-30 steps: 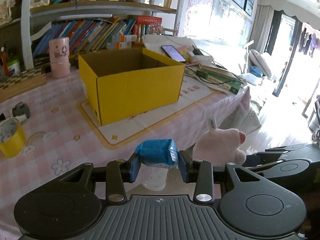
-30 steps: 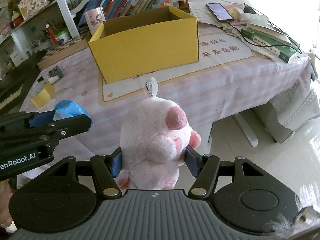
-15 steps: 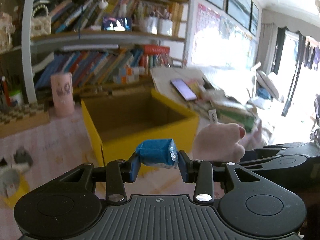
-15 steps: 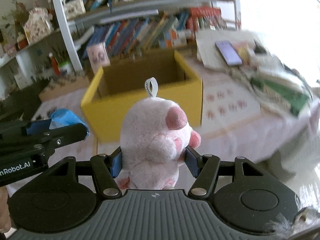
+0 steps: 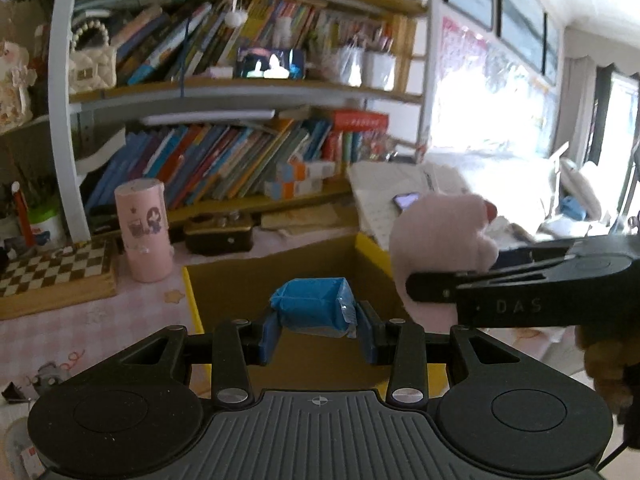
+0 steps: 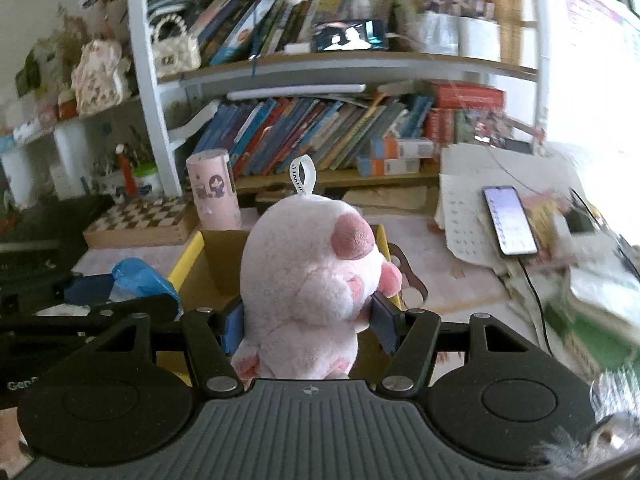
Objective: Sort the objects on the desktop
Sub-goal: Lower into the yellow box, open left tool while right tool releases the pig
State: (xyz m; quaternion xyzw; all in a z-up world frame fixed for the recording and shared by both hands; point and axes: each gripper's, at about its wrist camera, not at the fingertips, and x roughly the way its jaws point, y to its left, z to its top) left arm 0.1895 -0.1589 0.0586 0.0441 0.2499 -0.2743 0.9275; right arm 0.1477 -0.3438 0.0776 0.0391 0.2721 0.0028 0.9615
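My left gripper (image 5: pixel 318 334) is shut on a blue wrapped packet (image 5: pixel 312 307) and holds it over the open yellow cardboard box (image 5: pixel 191 294). My right gripper (image 6: pixel 308 324) is shut on a pink plush pig (image 6: pixel 316 272) and holds it over the same box (image 6: pixel 188 256), to the right of the left gripper. The pig also shows in the left wrist view (image 5: pixel 440 236), and the blue packet in the right wrist view (image 6: pixel 140 280).
A pink cylinder (image 5: pixel 144 230) and a chessboard (image 5: pixel 56 266) stand behind the box on the left. A phone (image 6: pixel 508 220) lies on papers at the right, with books and cables beside it. A full bookshelf (image 6: pixel 320 128) rises behind the table.
Both grippers have moved forward and up from in front of the table to over the box opening, each still holding its object.
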